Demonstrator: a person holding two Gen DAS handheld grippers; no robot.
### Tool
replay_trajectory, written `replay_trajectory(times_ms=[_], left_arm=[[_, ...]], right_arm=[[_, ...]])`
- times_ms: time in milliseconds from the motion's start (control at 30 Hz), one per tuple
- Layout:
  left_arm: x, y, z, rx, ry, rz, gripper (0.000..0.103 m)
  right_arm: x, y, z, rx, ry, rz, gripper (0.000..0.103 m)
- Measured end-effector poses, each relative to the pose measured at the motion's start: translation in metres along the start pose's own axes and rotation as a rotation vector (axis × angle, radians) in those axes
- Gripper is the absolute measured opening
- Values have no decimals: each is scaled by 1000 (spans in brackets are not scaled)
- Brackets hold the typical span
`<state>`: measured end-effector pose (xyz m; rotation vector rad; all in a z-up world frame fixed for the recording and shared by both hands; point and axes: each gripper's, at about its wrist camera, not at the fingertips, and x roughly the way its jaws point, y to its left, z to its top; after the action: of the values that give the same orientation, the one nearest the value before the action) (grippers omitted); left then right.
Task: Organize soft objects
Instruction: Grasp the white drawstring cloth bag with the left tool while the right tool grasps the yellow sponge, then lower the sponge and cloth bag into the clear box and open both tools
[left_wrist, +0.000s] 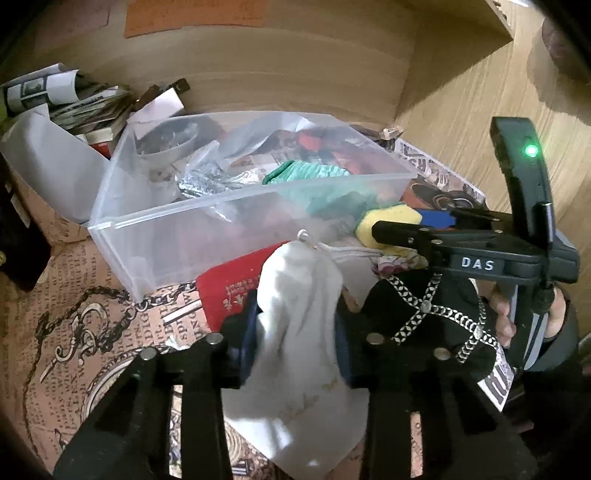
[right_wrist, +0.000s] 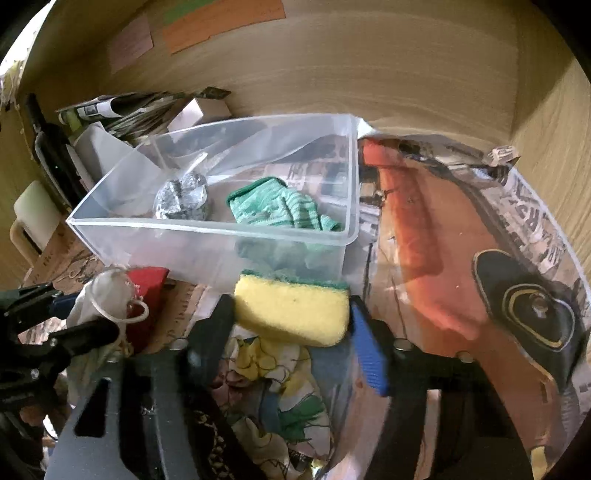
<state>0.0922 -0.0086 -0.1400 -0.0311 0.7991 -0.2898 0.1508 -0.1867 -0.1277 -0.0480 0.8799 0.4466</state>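
My left gripper is shut on a white drawstring pouch and holds it above the table; the pouch also shows in the right wrist view. My right gripper is shut on a yellow sponge with a green scrub side, just in front of the clear plastic bin. The sponge and right gripper show in the left wrist view beside the bin. In the bin lie a green striped cloth and a grey crumpled bundle.
A red pouch, a black chain-patterned cap and a floral cloth lie on the printed table cover. Stacked papers and a box stand at the back left. Wooden walls close the back and right.
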Motion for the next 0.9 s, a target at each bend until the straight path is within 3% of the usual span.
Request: replay_trajectory(times_ms=[467, 900], left_arm=[[-62, 10, 12, -21, -165, 48, 31], [-102, 21, 61, -28, -353, 130, 31]], right_arm=[[-50, 10, -3, -26, -133, -2, 52], [-109, 44, 30, -106, -337, 36, 52]])
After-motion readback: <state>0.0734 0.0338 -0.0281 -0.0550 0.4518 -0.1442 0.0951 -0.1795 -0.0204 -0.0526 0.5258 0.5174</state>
